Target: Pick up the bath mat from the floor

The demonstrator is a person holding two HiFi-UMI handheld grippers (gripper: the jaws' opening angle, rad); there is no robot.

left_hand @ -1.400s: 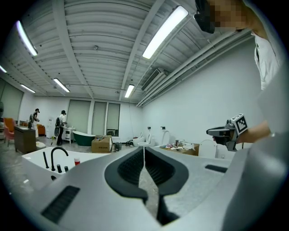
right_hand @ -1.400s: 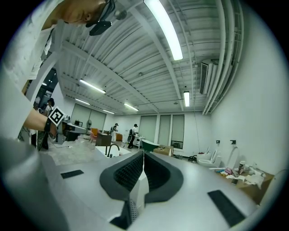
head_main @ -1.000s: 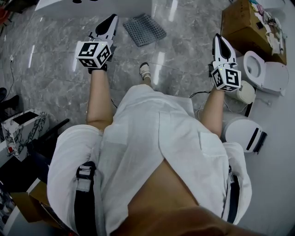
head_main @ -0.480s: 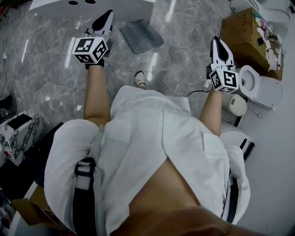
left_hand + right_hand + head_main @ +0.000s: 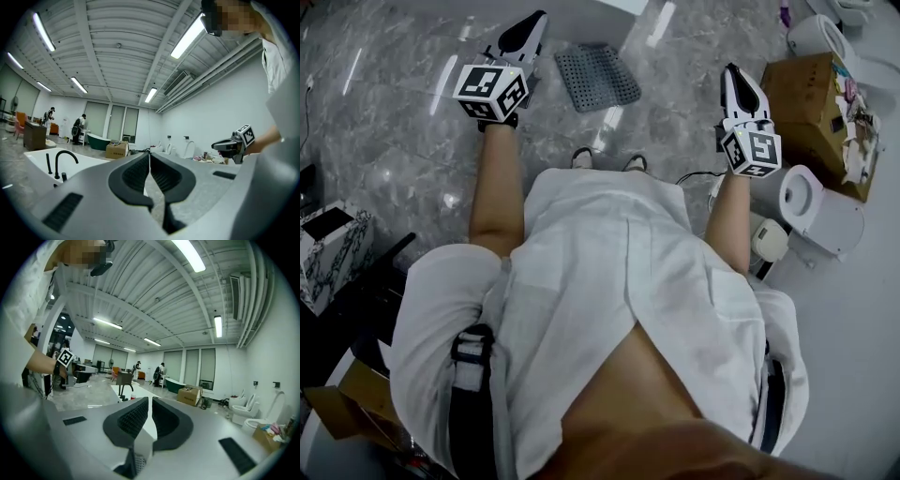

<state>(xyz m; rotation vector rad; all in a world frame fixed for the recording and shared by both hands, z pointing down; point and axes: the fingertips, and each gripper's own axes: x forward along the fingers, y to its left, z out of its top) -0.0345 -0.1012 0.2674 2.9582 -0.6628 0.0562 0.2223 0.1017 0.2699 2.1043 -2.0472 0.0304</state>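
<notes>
Bath mat [image 5: 598, 77] flat on marble floor [image 5: 394, 131], just beside left hand-held gripper [image 5: 532, 26]. Right hand-held gripper [image 5: 732, 77] well apart. Both jaws together, empty. Cardboard box [image 5: 806, 94], toilet [image 5: 814, 202] at right.

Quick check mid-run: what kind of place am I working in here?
Probably a bathroom-fixtures showroom or warehouse hall, not a home bathroom: several toilets stand loose on the marble-look floor, a white bathtub with a black faucet sits in open space, under a bare industrial ceiling with strip lights.
</notes>
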